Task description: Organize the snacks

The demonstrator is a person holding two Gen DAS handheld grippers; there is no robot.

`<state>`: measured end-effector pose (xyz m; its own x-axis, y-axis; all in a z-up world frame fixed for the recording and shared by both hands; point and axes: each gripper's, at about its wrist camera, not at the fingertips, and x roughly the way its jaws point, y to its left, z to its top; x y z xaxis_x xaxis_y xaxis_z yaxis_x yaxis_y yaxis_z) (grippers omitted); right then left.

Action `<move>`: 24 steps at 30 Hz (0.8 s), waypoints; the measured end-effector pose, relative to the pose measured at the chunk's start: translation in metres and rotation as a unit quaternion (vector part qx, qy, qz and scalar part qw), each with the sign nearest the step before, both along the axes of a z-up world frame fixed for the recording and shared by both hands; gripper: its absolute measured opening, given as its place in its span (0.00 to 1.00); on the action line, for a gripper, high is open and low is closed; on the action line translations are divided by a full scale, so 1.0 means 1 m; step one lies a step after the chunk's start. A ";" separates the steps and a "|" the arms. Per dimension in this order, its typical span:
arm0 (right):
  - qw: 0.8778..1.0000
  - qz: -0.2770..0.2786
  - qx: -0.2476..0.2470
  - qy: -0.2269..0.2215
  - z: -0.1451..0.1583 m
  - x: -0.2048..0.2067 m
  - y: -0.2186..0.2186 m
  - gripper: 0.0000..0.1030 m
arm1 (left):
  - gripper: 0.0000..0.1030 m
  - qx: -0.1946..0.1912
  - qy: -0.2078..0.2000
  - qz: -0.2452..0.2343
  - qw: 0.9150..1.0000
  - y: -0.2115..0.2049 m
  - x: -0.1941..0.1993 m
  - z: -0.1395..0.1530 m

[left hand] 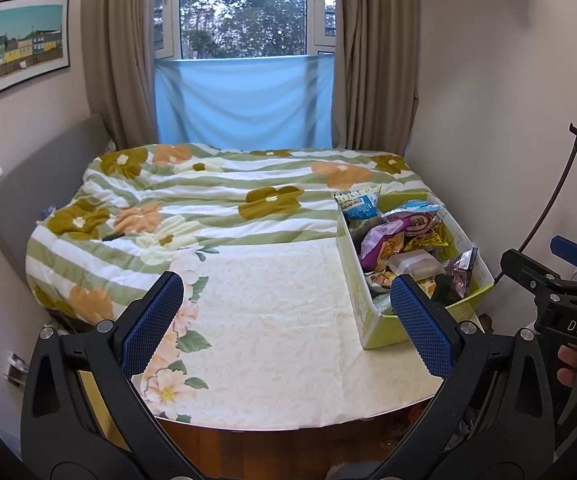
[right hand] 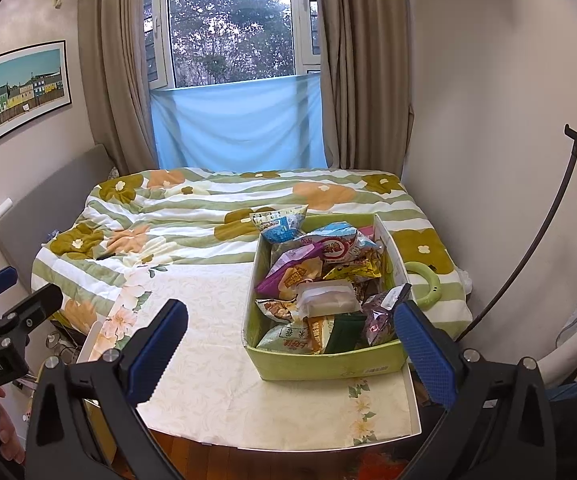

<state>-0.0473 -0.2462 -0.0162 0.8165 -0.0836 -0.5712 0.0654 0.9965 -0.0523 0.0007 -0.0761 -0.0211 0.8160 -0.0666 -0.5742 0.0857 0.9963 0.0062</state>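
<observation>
Glossy plastic snack packets (right hand: pixel 308 276); matt cardboard box (right hand: pixel 328 364); cloth tablecloth (right hand: pixel 216 360).

A bed (right hand: pixel 192 216) with a flower blanket (left hand: pixel 192 200) fills the room. A pale flower cloth (right hand: pixel 224 340) covers the table in front. Behind the bed, 2 brown curtains (left hand: pixel 116 48) hang beside a window (right hand: pixel 228 20). A picture (left hand: pixel 22 46) hangs on the wall. A green ring (right hand: pixel 424 284) lies at the bed's right edge.

I'm looking at a bed (left hand: pixel 216 200) filling the frame's centre, daylight coming through the window (left hand: pixel 244 8) at top, beige curtains (left hand: pixel 116 48) hanging either side, a framed picture (left hand: pixel 22 46) upper left.
</observation>
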 end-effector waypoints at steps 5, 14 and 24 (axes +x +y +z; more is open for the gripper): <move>1.000 0.000 0.001 -0.001 0.001 0.000 0.001 1.00 | 0.99 0.002 0.000 0.000 1.000 0.001 0.001 0.001; 1.000 -0.002 0.004 0.000 0.003 0.005 0.001 1.00 | 0.99 0.003 0.001 -0.001 1.000 0.001 0.004 0.001; 1.000 -0.002 0.004 0.000 0.003 0.006 0.000 1.00 | 0.99 0.001 0.005 -0.005 1.000 0.005 0.007 -0.003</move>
